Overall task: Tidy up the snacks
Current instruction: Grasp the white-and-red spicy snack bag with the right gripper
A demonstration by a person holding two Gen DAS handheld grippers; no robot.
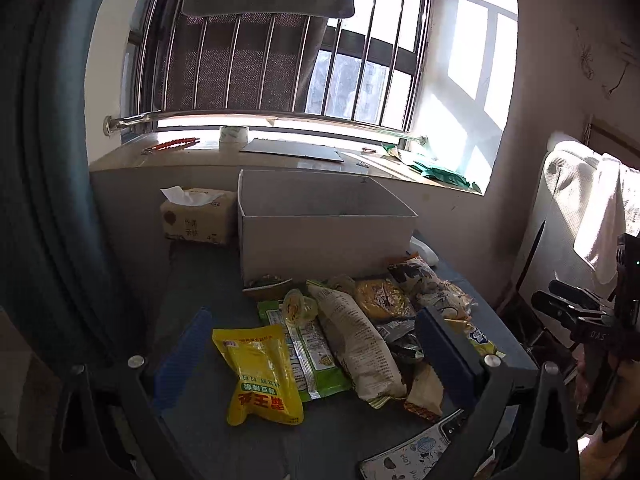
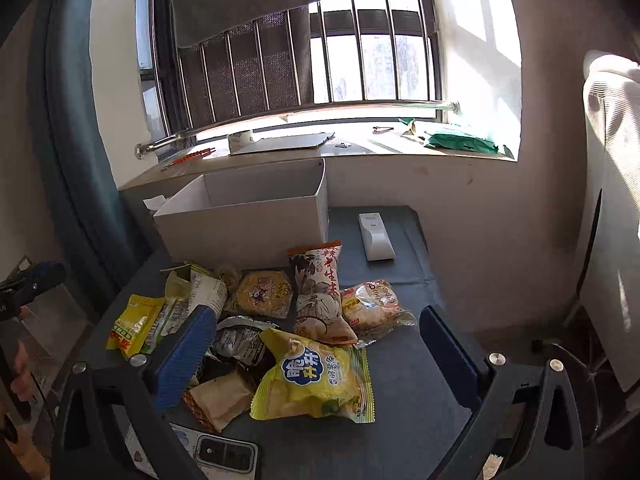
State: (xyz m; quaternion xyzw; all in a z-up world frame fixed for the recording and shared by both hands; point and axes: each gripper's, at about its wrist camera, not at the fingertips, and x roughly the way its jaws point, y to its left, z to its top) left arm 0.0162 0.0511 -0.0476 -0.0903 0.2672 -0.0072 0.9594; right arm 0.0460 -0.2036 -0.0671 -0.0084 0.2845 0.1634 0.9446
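left tool (image 1: 316,344) fingers apart above yellow packet (image 1: 260,376) | right tool (image 2: 320,344) fingers apart over chips bag (image 2: 316,380) | empty box (image 2: 244,216) waits beyond snacks, likely their destination

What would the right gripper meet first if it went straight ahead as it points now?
Probably the yellow chip bag, lying between the open right gripper's fingers, with the peanut bag behind it; depth is uncertain.

Hard daylight through barred window (image 1: 280,60) at 12 o'clock; sill (image 2: 360,148) glares, table (image 2: 400,380) dim. Fisheye edges black, bowed.
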